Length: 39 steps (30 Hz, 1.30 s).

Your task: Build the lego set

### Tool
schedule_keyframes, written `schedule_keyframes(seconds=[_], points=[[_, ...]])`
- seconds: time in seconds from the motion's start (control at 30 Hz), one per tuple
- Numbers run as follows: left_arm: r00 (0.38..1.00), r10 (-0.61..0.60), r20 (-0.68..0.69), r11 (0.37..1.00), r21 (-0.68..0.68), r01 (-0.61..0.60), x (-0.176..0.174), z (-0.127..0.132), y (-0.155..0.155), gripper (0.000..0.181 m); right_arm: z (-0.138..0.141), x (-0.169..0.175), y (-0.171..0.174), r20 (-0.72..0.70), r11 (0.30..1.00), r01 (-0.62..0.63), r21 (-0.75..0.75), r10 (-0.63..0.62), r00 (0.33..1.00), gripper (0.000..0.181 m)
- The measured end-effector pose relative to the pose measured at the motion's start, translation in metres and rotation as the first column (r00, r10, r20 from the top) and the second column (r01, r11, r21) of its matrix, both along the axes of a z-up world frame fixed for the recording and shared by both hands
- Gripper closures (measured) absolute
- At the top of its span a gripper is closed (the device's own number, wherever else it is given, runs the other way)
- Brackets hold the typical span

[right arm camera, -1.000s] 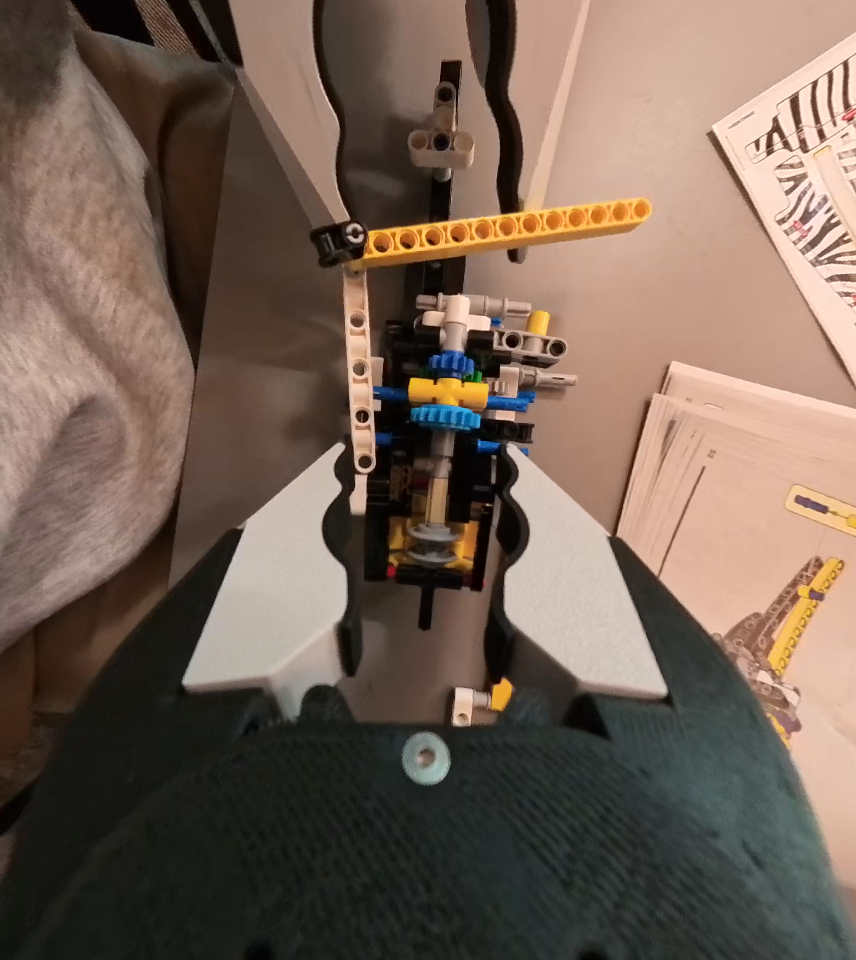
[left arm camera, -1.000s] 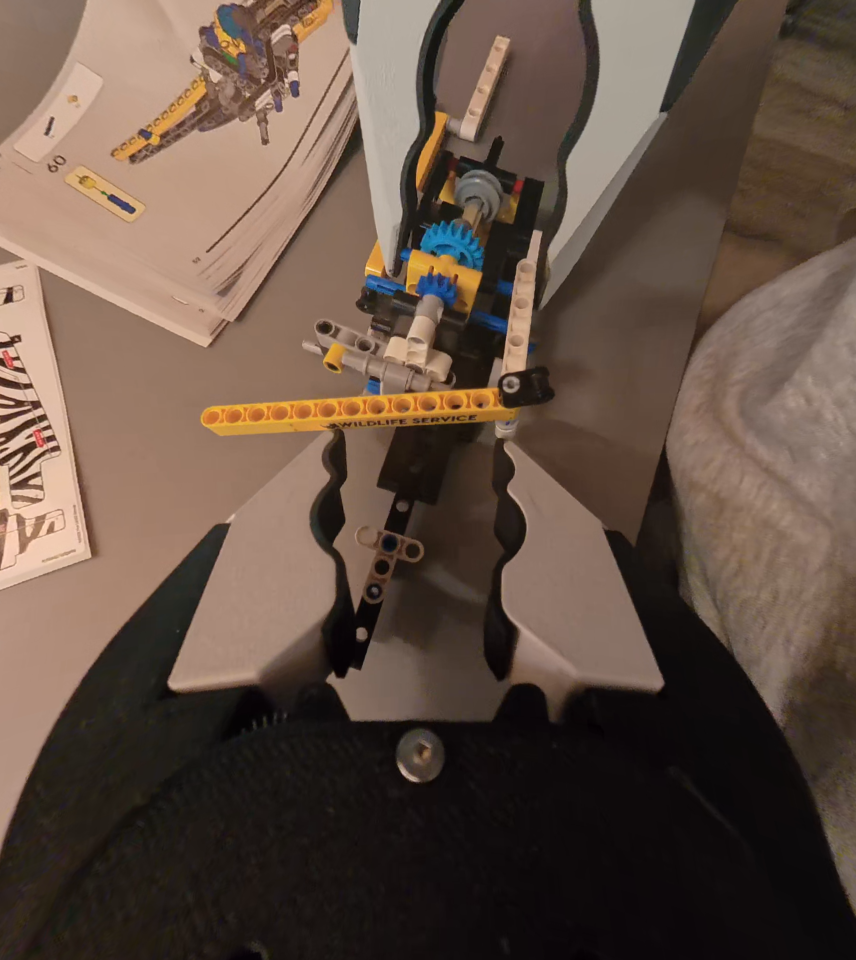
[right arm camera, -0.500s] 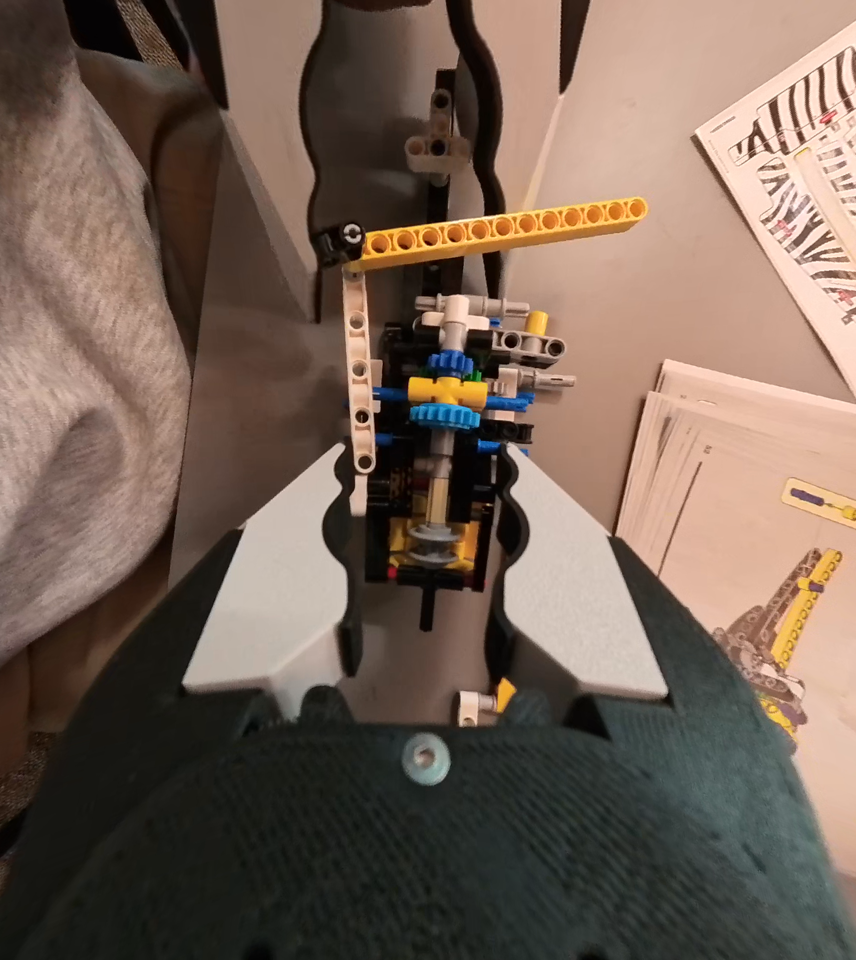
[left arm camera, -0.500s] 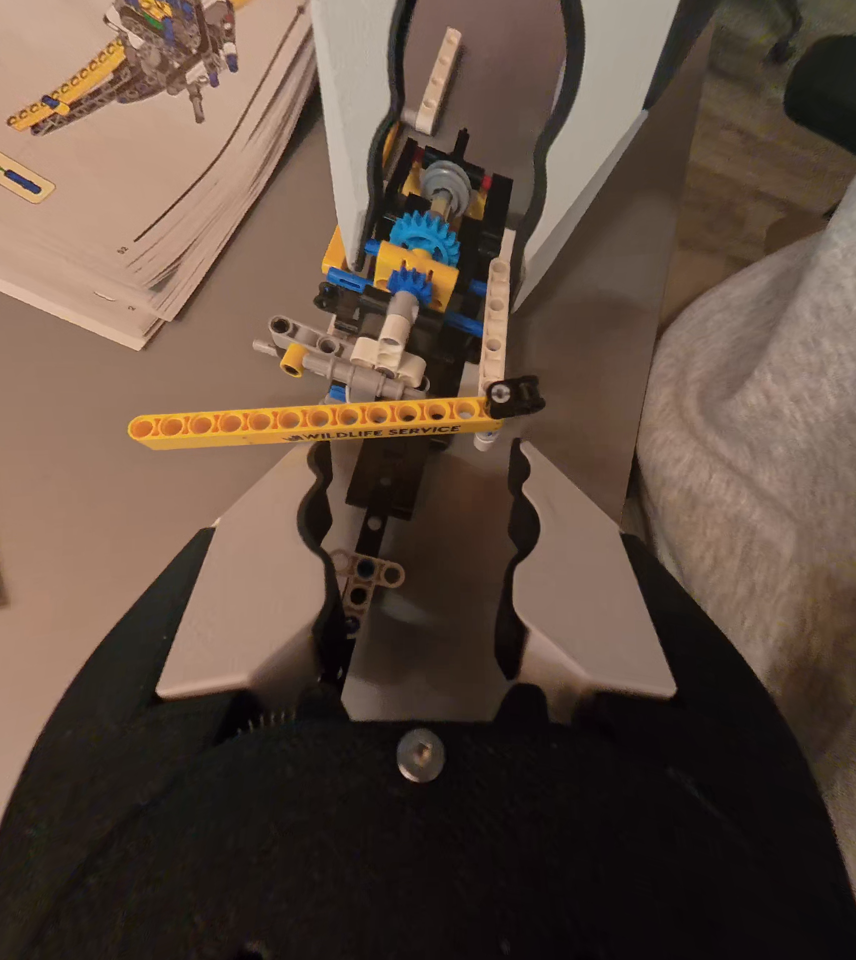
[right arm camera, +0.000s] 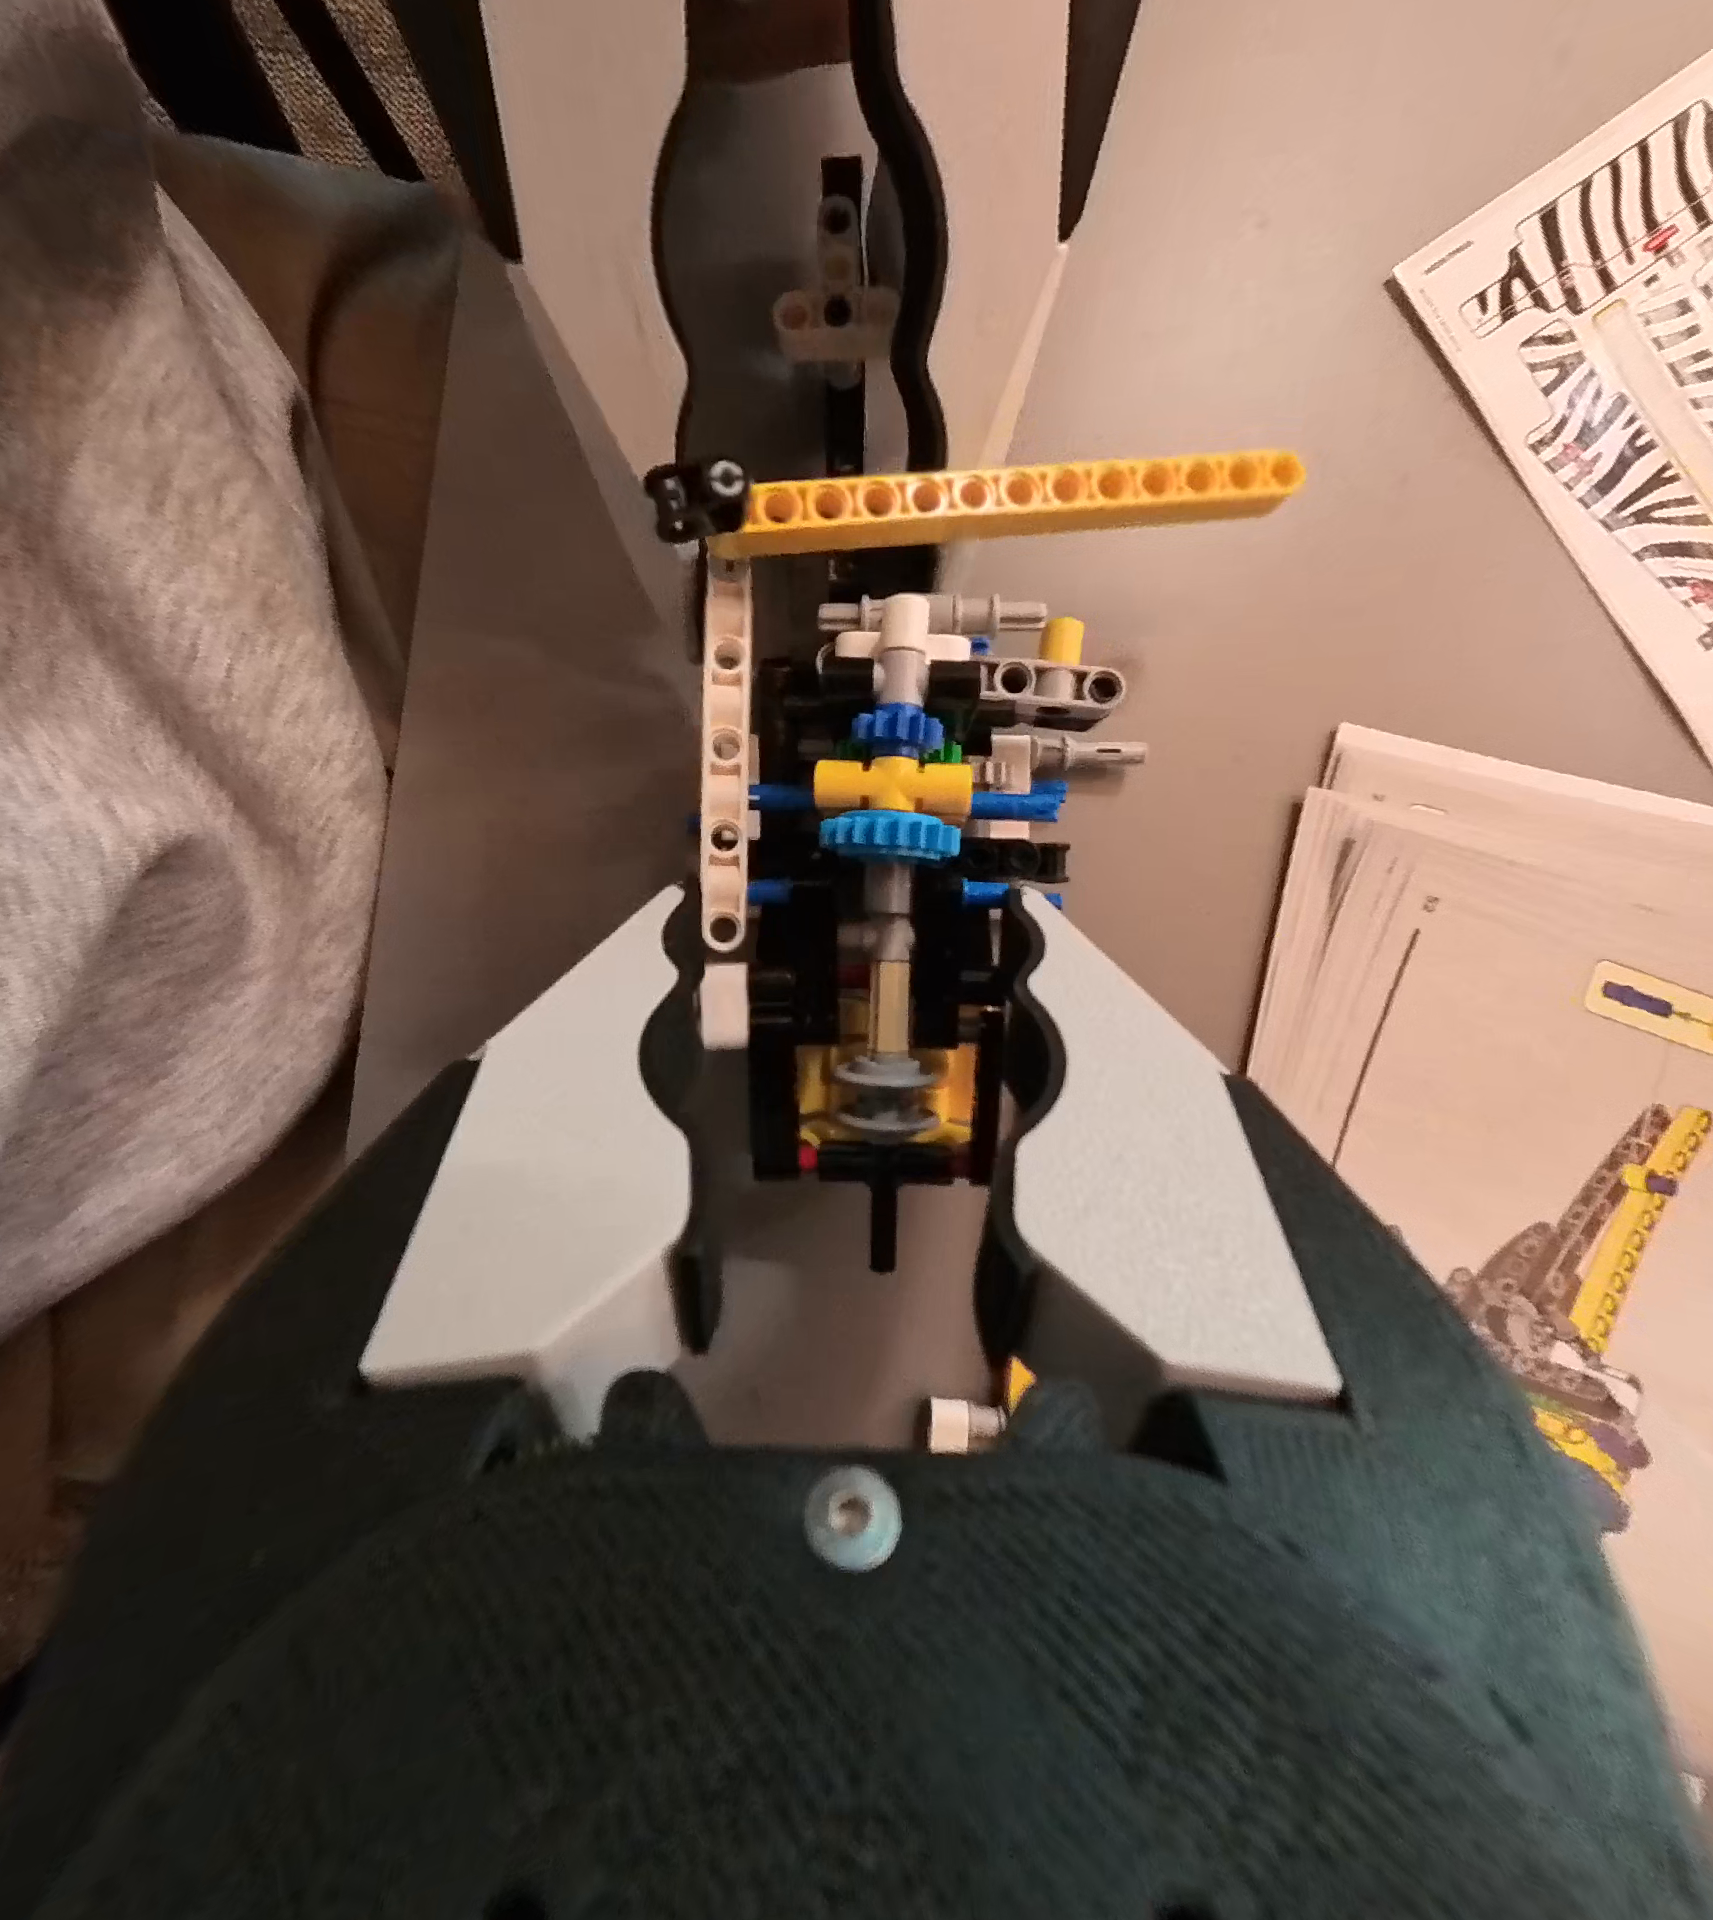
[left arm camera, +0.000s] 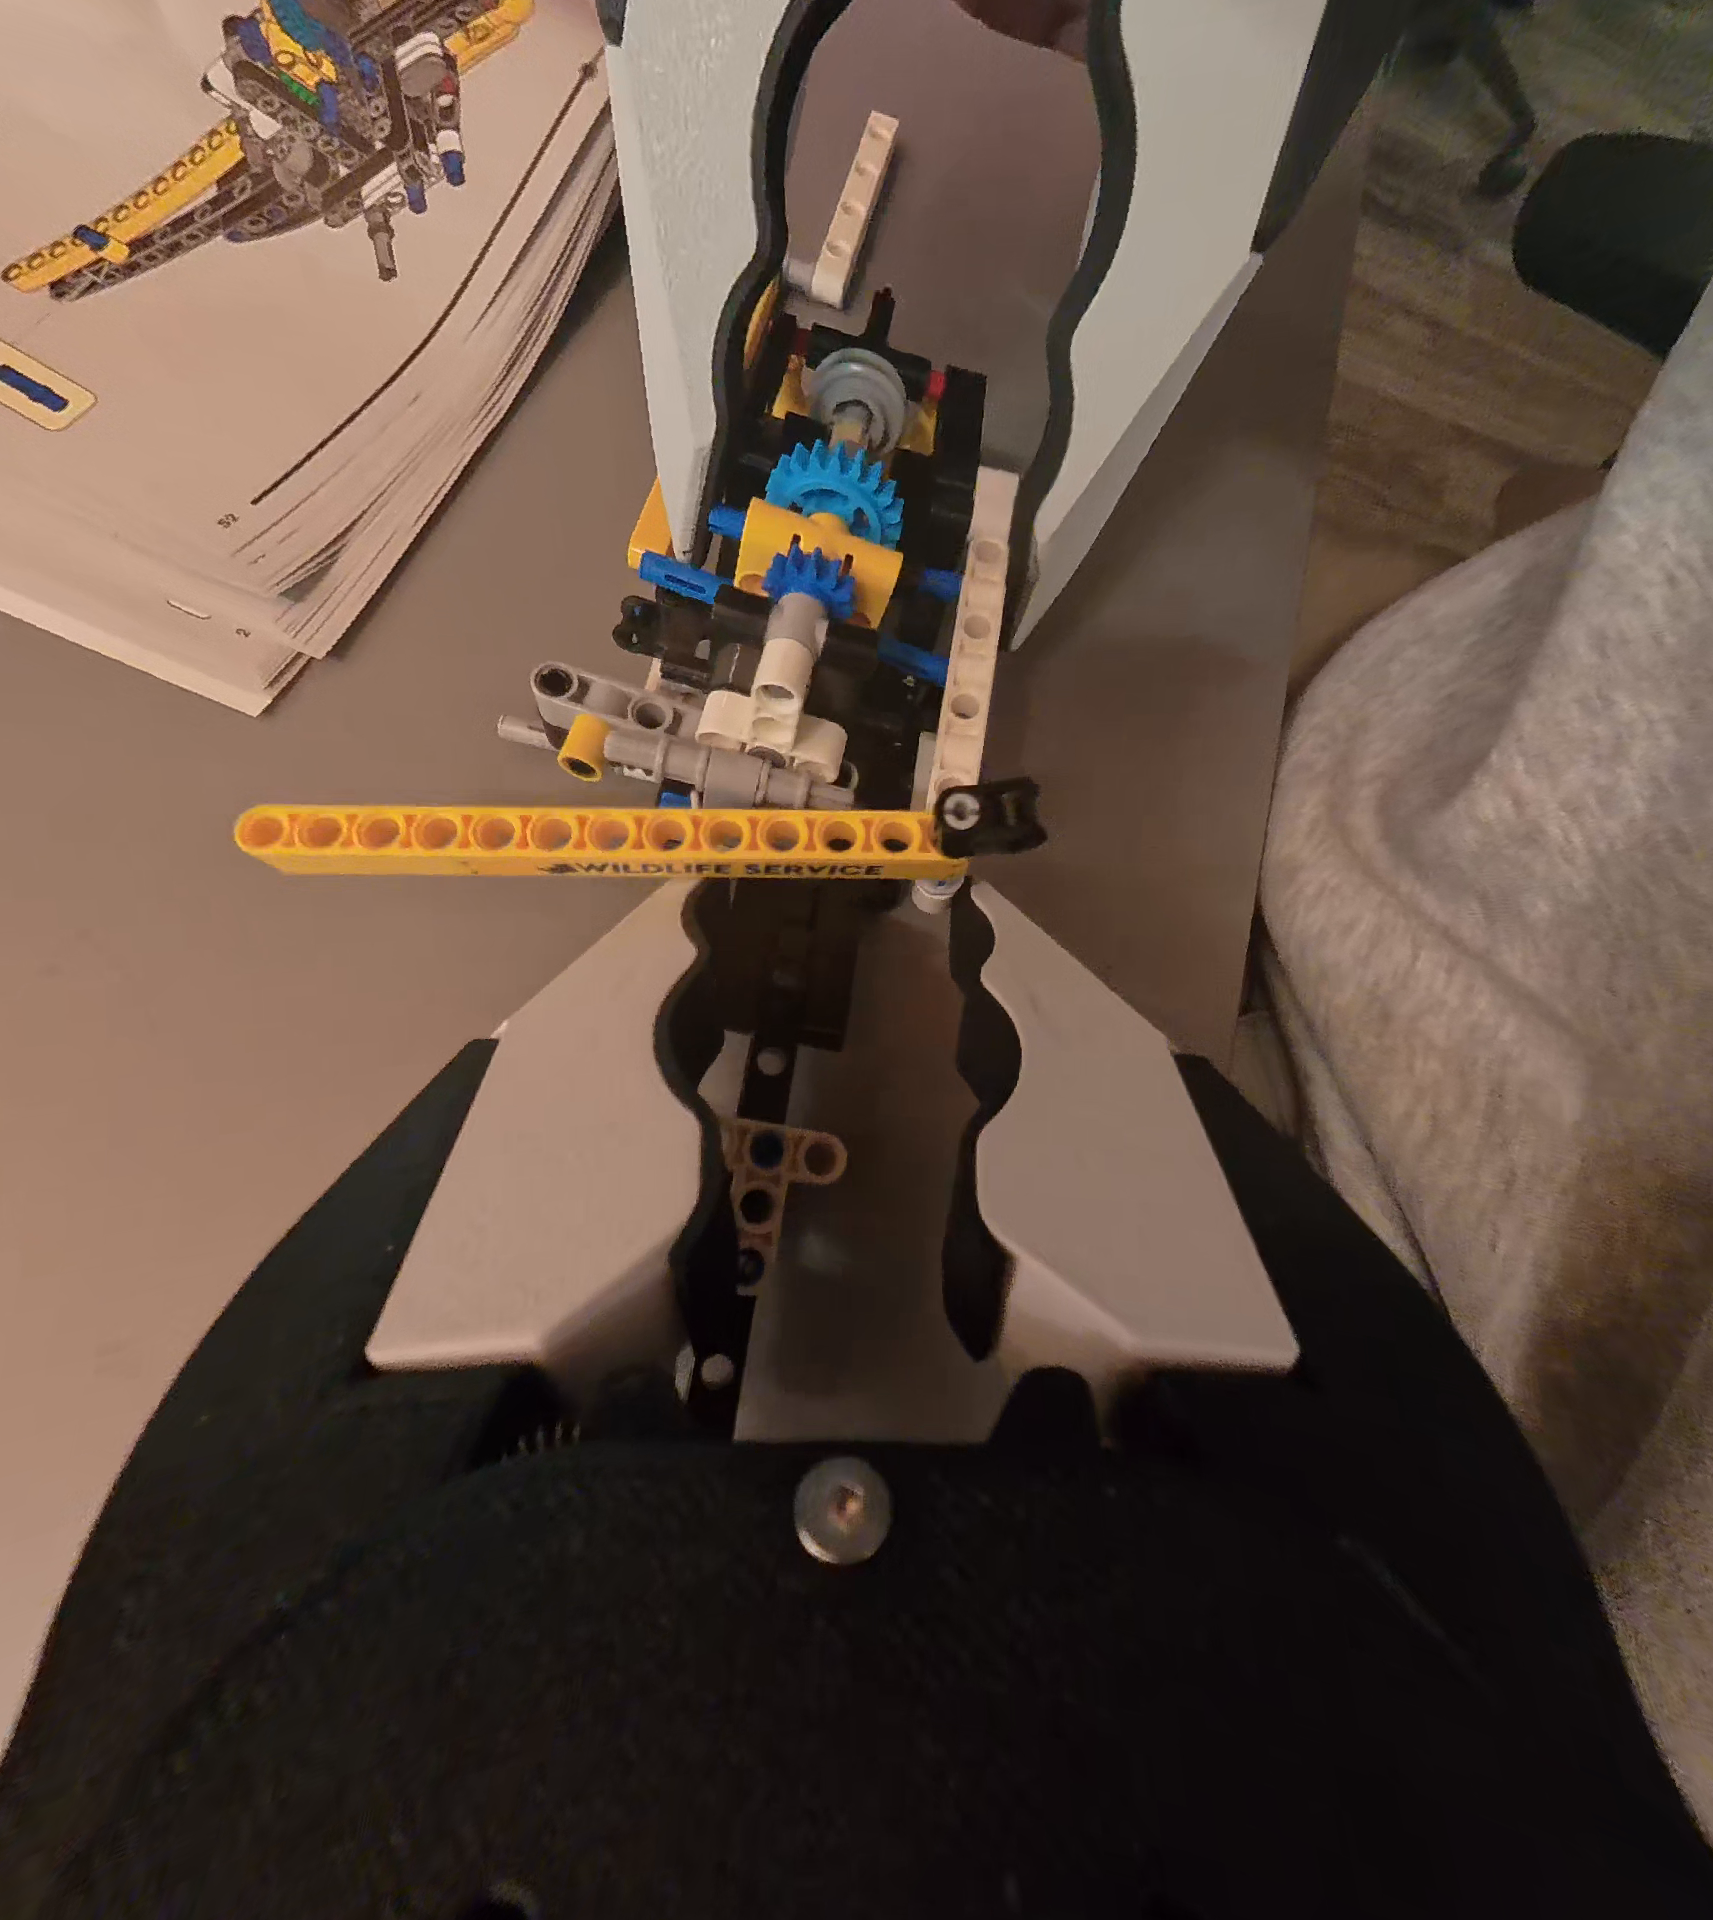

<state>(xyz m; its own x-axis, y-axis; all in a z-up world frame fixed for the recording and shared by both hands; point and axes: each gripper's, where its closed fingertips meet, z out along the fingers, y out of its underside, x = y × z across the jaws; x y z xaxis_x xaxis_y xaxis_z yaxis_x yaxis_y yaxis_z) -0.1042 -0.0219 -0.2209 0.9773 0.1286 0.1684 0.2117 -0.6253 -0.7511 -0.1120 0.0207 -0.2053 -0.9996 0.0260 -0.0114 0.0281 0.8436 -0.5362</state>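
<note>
Left wrist view: your left gripper (left arm camera: 821, 1091) has matte grey fingers (left arm camera: 540, 1174) with wavy black pads, spread fairly wide around a thin black beam carrying a tan T-shaped piece (left arm camera: 779, 1174); the beam lies against the 9 o'clock pad, though whether it is pinched I cannot tell. At 12 o'clock the lego model (left arm camera: 810, 582), knobbly with blue gears, sits on the smooth grey table (left arm camera: 156, 987); its long yellow beam (left arm camera: 582, 840) points to 9 o'clock. The instruction booklet (left arm camera: 208, 312) has slid back toward centre since half a second ago.

Right wrist view: your right gripper (right arm camera: 852, 1039) clamps the model's black frame (right arm camera: 873, 1081) between both pads. A zebra-striped sticker sheet (right arm camera: 1662, 416) lies at 2 o'clock.
</note>
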Motion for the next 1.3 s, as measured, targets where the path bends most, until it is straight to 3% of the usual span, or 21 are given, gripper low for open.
schedule_keyframes(seconds=[0.9,1.1,1.2,1.3], points=[[1.0,0.014,0.002,1.0,0.004,-0.014,-0.001,0.001,0.0,0.13,0.001,-0.002,-0.001,0.041,0.999,-0.048,-0.009,0.048,0.998,0.128],[0.995,0.095,0.022,0.995,0.022,-0.095,-0.022,0.008,-0.017,0.13,0.0,-0.002,-0.002,0.046,0.999,-0.037,-0.032,0.039,0.998,0.128],[0.988,0.142,0.052,0.985,0.087,-0.146,-0.036,0.018,-0.021,0.118,0.0,-0.003,-0.002,0.039,0.999,-0.038,-0.034,0.039,0.998,0.128],[0.992,0.102,0.075,0.989,0.1,-0.11,-0.038,0.02,-0.019,0.098,-0.001,-0.003,-0.003,0.035,0.999,-0.038,-0.038,0.04,0.999,0.128]])
